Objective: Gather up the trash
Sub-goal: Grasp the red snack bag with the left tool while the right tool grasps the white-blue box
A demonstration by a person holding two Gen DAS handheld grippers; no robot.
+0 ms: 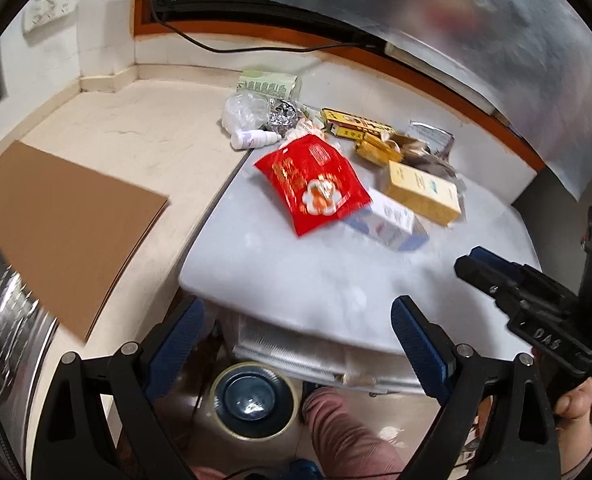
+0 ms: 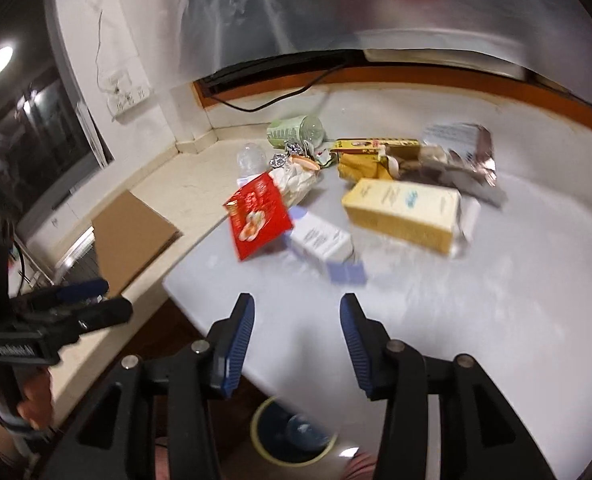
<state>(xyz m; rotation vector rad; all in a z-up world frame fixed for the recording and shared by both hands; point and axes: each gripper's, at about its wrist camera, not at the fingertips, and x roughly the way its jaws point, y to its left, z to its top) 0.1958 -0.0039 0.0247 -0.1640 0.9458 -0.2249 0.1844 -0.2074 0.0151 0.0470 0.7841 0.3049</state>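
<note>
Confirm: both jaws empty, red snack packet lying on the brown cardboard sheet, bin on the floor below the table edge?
One thing is off: the red snack packet lies on the white table, partly over a white-and-blue box, not on the brown cardboard sheet, as the left wrist view shows. Both jaws are empty and the bin is below.

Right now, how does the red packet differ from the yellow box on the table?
The red packet is a flat, glossy pouch; the yellow box is a rigid carton. The red packet leans on the small white box, one end raised; the yellow box lies flat on its long side. The red packet sits nearer the table's edge by the counter; the yellow box lies further in. Both are untouched and lie among the trash.
</note>
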